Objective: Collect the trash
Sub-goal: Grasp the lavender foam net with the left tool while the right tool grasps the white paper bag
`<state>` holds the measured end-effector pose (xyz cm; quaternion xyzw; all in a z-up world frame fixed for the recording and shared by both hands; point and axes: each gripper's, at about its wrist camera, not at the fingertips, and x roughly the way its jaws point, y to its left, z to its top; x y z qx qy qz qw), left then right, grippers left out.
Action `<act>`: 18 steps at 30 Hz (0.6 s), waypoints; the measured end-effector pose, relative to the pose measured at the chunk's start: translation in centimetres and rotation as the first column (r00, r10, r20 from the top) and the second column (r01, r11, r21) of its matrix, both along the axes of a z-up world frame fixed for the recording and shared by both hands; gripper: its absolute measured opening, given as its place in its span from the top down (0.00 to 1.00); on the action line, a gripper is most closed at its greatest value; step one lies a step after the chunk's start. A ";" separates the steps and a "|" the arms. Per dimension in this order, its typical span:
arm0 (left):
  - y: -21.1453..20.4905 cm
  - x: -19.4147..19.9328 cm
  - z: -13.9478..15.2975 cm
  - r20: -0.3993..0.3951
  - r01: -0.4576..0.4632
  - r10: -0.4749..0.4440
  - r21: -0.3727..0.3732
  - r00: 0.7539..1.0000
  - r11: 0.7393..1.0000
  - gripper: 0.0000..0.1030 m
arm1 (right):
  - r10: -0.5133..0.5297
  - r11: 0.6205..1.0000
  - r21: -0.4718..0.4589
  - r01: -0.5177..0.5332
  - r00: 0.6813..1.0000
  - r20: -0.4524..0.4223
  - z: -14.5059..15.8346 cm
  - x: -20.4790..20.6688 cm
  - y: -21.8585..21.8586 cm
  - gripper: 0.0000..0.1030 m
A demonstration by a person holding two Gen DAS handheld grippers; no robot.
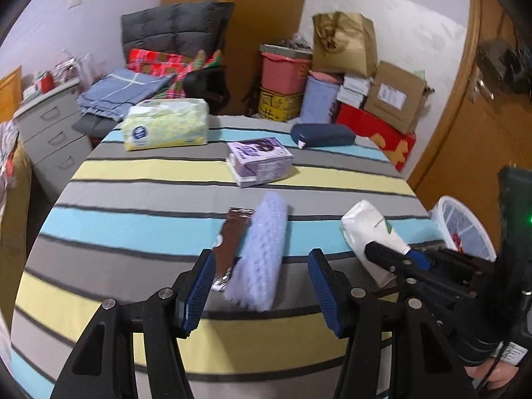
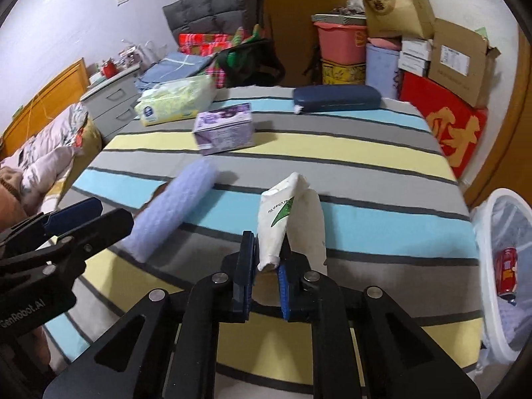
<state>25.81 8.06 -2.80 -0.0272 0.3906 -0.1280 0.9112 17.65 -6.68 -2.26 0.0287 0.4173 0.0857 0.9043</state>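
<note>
The right tool (image 2: 266,274) pinches the white wrapper (image 2: 289,219); carry it right, over the bin (image 2: 482,232), before releasing. The left tool (image 1: 259,286) gapes wide around the lavender foam roll (image 1: 262,252).

My right gripper (image 2: 266,266) pinches a crumpled white wrapper (image 2: 282,219) above the striped tablecloth (image 2: 365,166), white bin (image 2: 492,342) to its right.

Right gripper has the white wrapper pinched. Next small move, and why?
Probably swing the right gripper rightward toward the white bin. Its jaws are shut on the white wrapper, which already stands up off the striped cloth, and the bin sits just past the table's right edge with a red can inside.
</note>
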 end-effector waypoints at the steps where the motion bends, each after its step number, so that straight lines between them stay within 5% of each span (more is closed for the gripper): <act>1: -0.3 0.2 -0.2 -0.006 0.010 -0.010 0.006 1.000 1.000 0.44 | -0.002 1.000 0.001 0.002 1.000 0.002 0.0 -0.1 -0.1 0.87; 5: -1.8 1.3 -1.0 -0.022 0.040 -0.039 0.038 0.999 0.998 0.47 | -0.003 1.000 -0.017 0.003 1.000 0.016 -0.2 -0.2 -0.7 0.87; 14: -3.1 2.6 -2.4 -0.067 0.066 -0.061 0.067 0.996 0.996 0.71 | 0.005 1.000 0.006 -0.006 1.000 0.018 -0.4 -0.2 -2.2 0.87; 18: -3.6 2.9 -2.4 -0.067 0.078 -0.074 0.064 0.995 0.995 0.71 | -0.002 1.000 0.007 0.002 1.000 0.022 -0.4 -0.2 -3.1 0.87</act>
